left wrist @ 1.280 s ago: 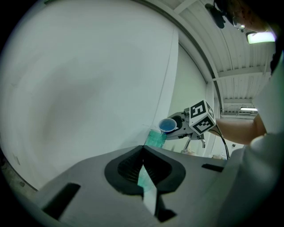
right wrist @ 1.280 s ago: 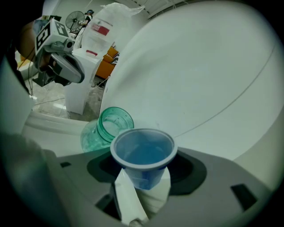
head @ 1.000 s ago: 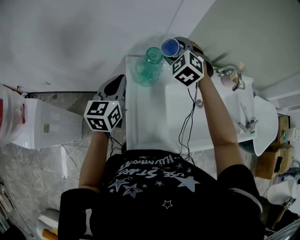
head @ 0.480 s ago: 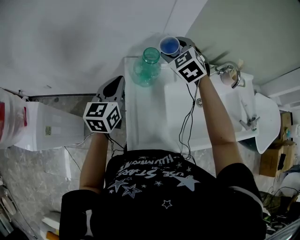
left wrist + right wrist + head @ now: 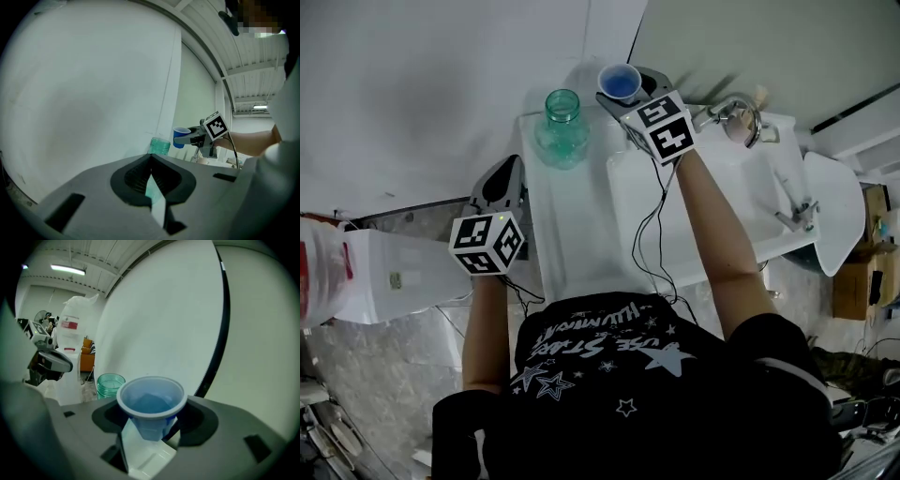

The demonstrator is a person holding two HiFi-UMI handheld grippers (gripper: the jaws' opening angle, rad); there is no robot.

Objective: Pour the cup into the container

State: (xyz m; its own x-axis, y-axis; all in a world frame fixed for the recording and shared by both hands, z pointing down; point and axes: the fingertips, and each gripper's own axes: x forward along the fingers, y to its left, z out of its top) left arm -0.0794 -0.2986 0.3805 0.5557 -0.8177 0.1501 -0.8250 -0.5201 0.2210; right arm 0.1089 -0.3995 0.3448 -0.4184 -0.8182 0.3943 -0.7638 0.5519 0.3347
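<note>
Clear gap between cup (image 5: 620, 82) and container (image 5: 562, 127)

cup (image 5: 620, 82) R of container (image 5: 562, 131), container on counter (image 5: 581, 234)

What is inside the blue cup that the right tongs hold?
Only the cup's blue inner wall and floor show, and no solid contents are visible. Clear liquid, if there is any, cannot be made out.

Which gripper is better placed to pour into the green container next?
Right. The right gripper is closed on the blue cup, close beside the green container. The left gripper is shut, empty and farther back.
</note>
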